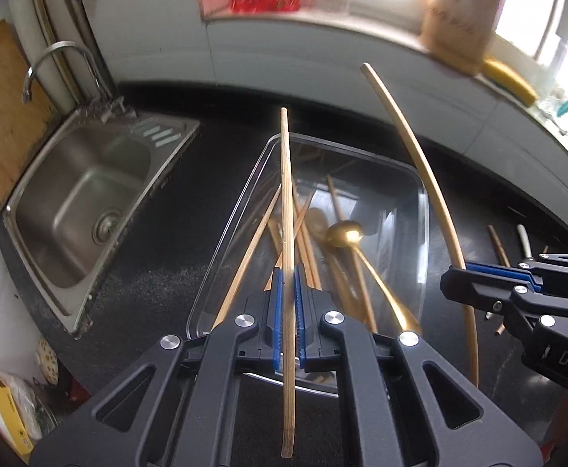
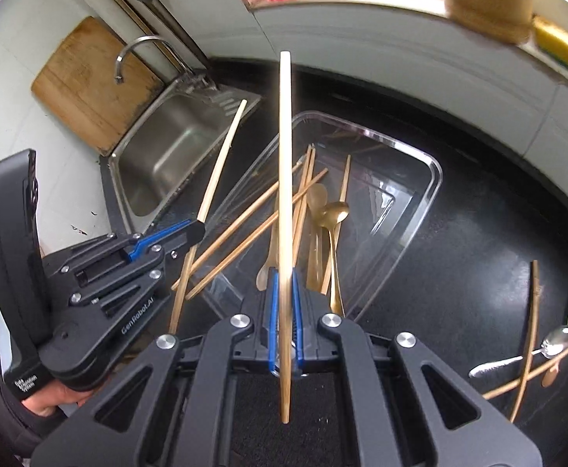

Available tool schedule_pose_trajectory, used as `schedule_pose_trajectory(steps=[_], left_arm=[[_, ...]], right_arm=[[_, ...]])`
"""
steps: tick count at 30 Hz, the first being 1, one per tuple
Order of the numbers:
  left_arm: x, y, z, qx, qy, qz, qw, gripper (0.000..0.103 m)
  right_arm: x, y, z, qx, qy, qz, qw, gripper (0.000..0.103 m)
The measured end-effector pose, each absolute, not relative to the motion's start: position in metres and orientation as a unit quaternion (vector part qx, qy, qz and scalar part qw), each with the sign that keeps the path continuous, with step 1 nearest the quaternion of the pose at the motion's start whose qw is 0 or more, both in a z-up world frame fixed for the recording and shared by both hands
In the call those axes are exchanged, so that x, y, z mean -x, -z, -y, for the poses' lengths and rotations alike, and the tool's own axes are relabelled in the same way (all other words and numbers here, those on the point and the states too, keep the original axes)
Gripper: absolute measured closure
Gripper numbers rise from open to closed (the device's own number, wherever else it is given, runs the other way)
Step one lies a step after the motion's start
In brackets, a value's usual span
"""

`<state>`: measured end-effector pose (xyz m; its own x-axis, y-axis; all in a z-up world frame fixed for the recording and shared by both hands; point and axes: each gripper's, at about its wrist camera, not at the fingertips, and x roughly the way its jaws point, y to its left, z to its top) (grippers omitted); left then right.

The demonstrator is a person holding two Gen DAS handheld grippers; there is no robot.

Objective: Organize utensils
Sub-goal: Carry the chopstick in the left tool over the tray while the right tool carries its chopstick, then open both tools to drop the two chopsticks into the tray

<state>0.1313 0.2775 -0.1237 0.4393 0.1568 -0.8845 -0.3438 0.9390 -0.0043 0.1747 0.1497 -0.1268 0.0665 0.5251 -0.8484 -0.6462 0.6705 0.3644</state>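
My left gripper [image 1: 288, 272] is clamped on one bamboo chopstick [image 1: 287, 194], my right gripper [image 2: 284, 276] on another chopstick [image 2: 285, 155]. Below both sits the clear tray [image 2: 428, 202] holding chopsticks and a gold spoon [image 2: 334, 212].

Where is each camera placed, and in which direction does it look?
Left wrist: on the left claw, looking down at the clear tray; right claw at the right edge.
Right wrist: on the right claw, same aim; left claw and a hand show.
Shared: tray, sink, one chopstick in each claw.
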Motion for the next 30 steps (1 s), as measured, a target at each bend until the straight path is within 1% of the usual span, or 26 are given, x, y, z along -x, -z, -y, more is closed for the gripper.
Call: schedule_pose_trajectory(steps=[6,14,15,16,17,18,19,20,24,30], left_arm=[[-0.145,0.150,-0.294,0.108,-0.150,-0.532,0.827,0.098],[-0.160,0.167,-0.303,0.111,-0.142,-0.545,0.818,0.098],[-0.162,0.169,-0.302,0.105,-0.137,-0.548,0.818,0.097],[-0.164,0.171,-0.301,0.100,-0.135,-0.552,0.817,0.097],[-0.166,0.173,-0.302,0.098,-0.134,-0.558,0.813,0.093],[-0.166,0.174,-0.303,0.098,-0.136,-0.564,0.809,0.071],[-0.164,0.172,-0.305,0.103,-0.147,-0.562,0.807,0.029],[-0.161,0.168,-0.307,0.106,-0.156,-0.555,0.810,0.019],[-0.153,0.151,-0.310,0.111,-0.159,-0.535,0.823,0.018],[-0.143,0.121,-0.294,0.099,-0.150,-0.506,0.843,0.018]], right_arm=[[-0.196,0.166,-0.168,0.050,-0.389,-0.604,0.694,0.096],[-0.209,0.177,-0.185,0.048,-0.397,-0.619,0.676,0.096],[-0.212,0.177,-0.185,0.046,-0.399,-0.620,0.675,0.095],[-0.215,0.176,-0.183,0.049,-0.391,-0.619,0.680,0.091],[-0.220,0.172,-0.178,0.045,-0.383,-0.614,0.689,0.081],[-0.225,0.168,-0.169,0.033,-0.376,-0.608,0.698,0.044],[-0.231,0.161,-0.155,0.021,-0.362,-0.596,0.717,0.021],[-0.234,0.156,-0.145,0.014,-0.354,-0.586,0.729,0.021],[-0.237,0.144,-0.109,-0.008,-0.335,-0.577,0.744,0.021],[-0.206,0.130,-0.064,-0.022,-0.319,-0.559,0.765,0.021]])
